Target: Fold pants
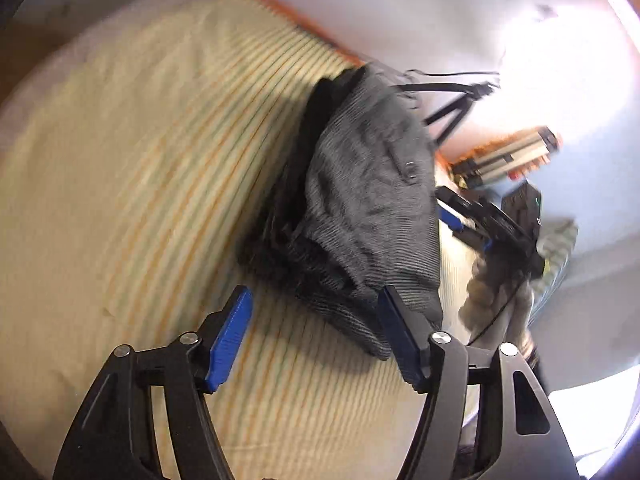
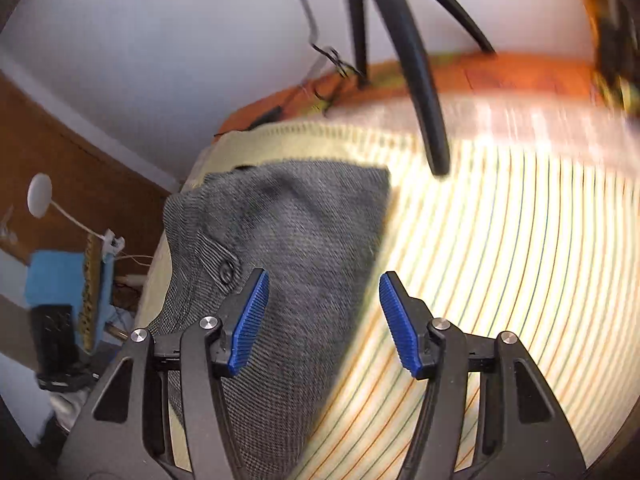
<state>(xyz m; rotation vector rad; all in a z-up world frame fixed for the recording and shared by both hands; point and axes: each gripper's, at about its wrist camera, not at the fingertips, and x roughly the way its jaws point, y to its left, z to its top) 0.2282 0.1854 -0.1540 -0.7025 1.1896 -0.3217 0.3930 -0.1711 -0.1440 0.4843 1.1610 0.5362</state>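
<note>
Grey pants [image 1: 368,196] lie folded in a thick bundle on the striped sheet [image 1: 140,200] of a bed. In the left wrist view my left gripper [image 1: 314,332] is open and empty, just short of the bundle's near edge. The right gripper [image 1: 480,224] shows beyond the bundle at the right. In the right wrist view the pants [image 2: 296,240] lie flat with a buttoned pocket [image 2: 226,272] facing up. My right gripper [image 2: 324,316] is open and empty, over the pants' right edge.
A black tripod [image 2: 416,64] stands on the bed beyond the pants, one leg reaching down onto the sheet. An orange edge [image 2: 500,72] runs along the far side by the white wall. Left of the bed are a wooden panel, a blue box [image 2: 60,276] and cables.
</note>
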